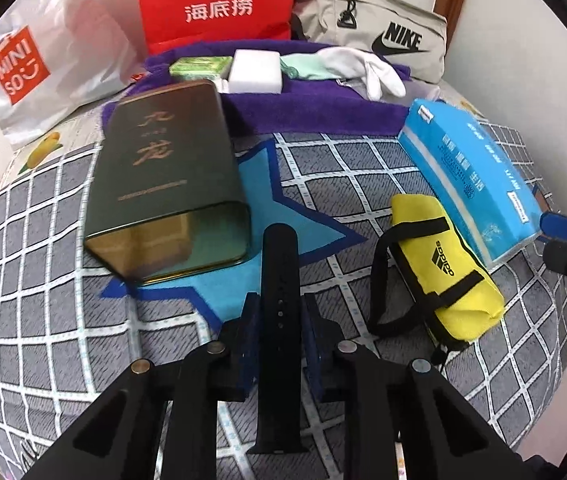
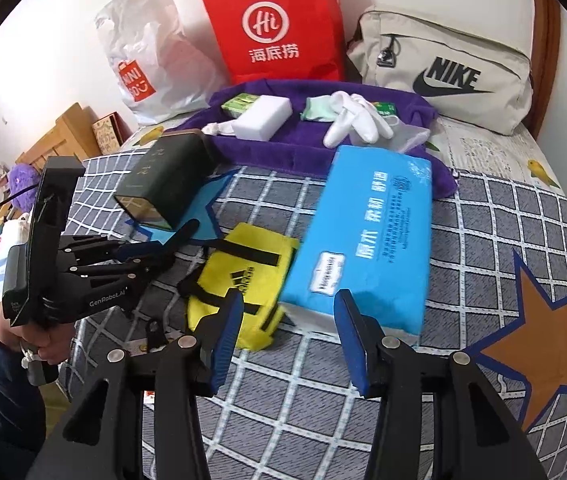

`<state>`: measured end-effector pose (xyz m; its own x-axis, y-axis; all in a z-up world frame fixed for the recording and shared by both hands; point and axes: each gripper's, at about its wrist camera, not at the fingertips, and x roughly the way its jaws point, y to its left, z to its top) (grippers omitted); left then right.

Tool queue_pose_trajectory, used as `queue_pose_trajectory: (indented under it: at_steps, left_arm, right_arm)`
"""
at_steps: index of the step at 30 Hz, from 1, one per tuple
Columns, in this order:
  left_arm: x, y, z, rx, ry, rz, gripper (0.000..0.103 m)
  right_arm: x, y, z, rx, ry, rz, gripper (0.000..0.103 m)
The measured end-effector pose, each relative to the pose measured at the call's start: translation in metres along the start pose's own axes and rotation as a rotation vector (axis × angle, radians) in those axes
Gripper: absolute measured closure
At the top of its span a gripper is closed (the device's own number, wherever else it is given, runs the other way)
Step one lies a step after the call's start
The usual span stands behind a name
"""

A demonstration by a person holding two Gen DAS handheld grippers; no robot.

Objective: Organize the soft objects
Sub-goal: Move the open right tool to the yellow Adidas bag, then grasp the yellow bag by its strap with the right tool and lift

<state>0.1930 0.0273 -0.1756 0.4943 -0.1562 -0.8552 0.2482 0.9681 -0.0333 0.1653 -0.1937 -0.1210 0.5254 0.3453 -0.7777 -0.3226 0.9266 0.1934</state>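
While the left tongs (image 1: 279, 312) pinch a black strap (image 1: 280, 280) that runs lengthwise between their blue pads, the right tongs (image 2: 288, 334) stand spread apart, holding nothing, just in front of the near end of a blue tissue pack (image 2: 367, 236). Everything lies on a bed (image 2: 483, 240) covered with a grey checked sheet printed with stars. Beside the tissue pack, touching its left edge, sits a small yellow bag (image 2: 243, 276) with black handles; in the left wrist view the same yellow bag (image 1: 441, 264) lies to the right of the strap, with the tissue pack (image 1: 471, 176) behind it. Left of the strap rests a dark green tin (image 1: 167, 184) on its side, its open end facing the camera. Farther back a purple towel (image 1: 315, 108) carries a white sponge (image 1: 255, 70), a green packet (image 1: 199, 67), a white glove (image 1: 367, 68) and a pale green cloth (image 1: 303, 68). Against the wall lean a white shopping bag (image 1: 47, 56), a red paper bag (image 1: 215, 0) and a beige sports bag (image 1: 383, 24).
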Motion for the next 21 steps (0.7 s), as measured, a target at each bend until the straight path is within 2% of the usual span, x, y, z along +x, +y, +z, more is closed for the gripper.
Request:
queue_pose_trajectory:
  at_steps: [8, 16, 19, 21]
  left_arm:
    - [-0.012, 0.011, -0.014, -0.025, -0.017, -0.023, 0.083]
    - [-0.014, 0.022, -0.025, -0.059, -0.012, -0.008, 0.083]
    - [-0.013, 0.026, -0.028, -0.071, -0.006, -0.007, 0.083]
    - [-0.012, 0.029, -0.029, -0.080, -0.005, -0.008, 0.083]
  right_arm:
    - [0.018, 0.048, -0.002, -0.107, 0.038, 0.042, 0.055]
    - [0.058, 0.069, -0.008, -0.214, 0.103, -0.020, 0.054]
    - [0.067, 0.072, -0.007, -0.243, 0.097, -0.075, 0.048]
    - [0.073, 0.075, -0.008, -0.263, 0.099, -0.123, 0.047]
